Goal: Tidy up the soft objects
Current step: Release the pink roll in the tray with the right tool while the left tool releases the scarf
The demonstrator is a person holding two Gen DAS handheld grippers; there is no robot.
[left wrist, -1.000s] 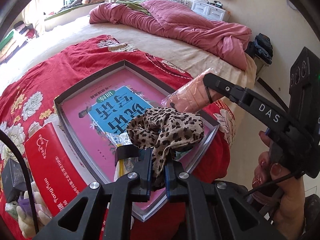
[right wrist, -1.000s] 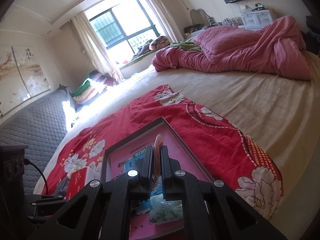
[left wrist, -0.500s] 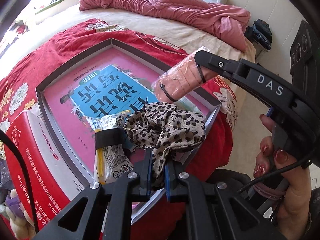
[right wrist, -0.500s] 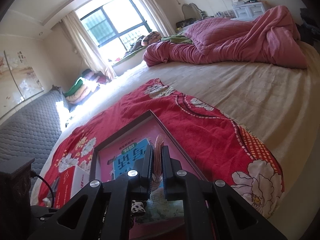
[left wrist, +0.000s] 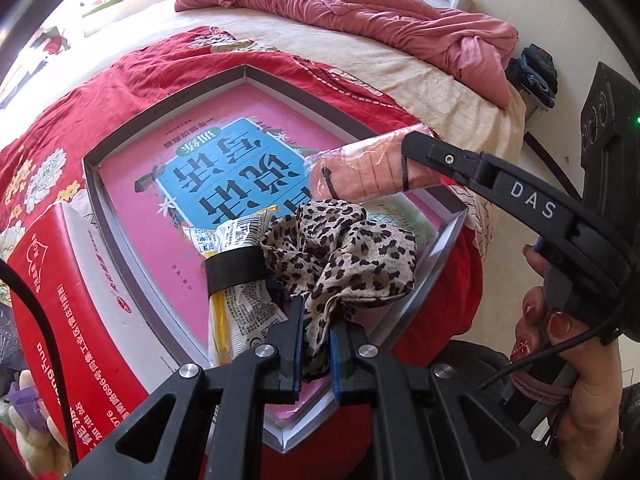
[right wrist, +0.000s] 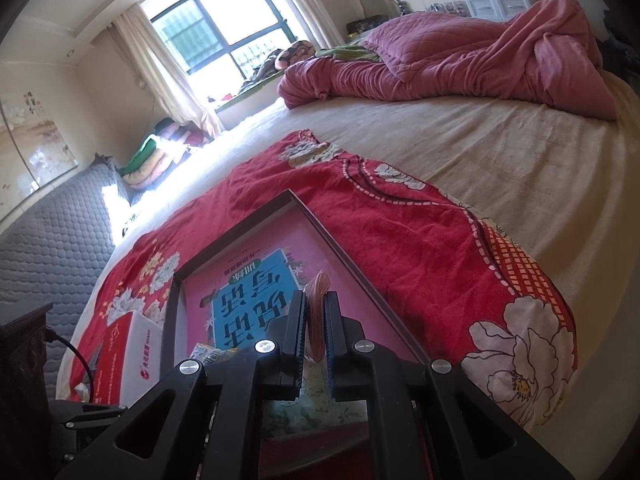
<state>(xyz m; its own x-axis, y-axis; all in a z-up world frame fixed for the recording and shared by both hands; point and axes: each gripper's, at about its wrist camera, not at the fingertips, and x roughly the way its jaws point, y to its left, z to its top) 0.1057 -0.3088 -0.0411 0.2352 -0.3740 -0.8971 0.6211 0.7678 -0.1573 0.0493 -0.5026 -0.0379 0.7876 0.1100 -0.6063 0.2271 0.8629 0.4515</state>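
Left gripper [left wrist: 314,346]: jaws clenched on the leopard-print scarf [left wrist: 340,252], limp, light cloth bunched over the tray's near corner.
Right gripper [right wrist: 315,338]: jaws pinching the wrapped pink roll [left wrist: 360,174]; slick film, squashy, best held mid-length.
Tray [left wrist: 132,280]: on the red bedspread [left wrist: 100,88], book inside.

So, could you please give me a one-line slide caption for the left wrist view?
Left tool shut on a leopard-print scrunchie above the grey tray, right tool holding a wrapped peach roll beside it.
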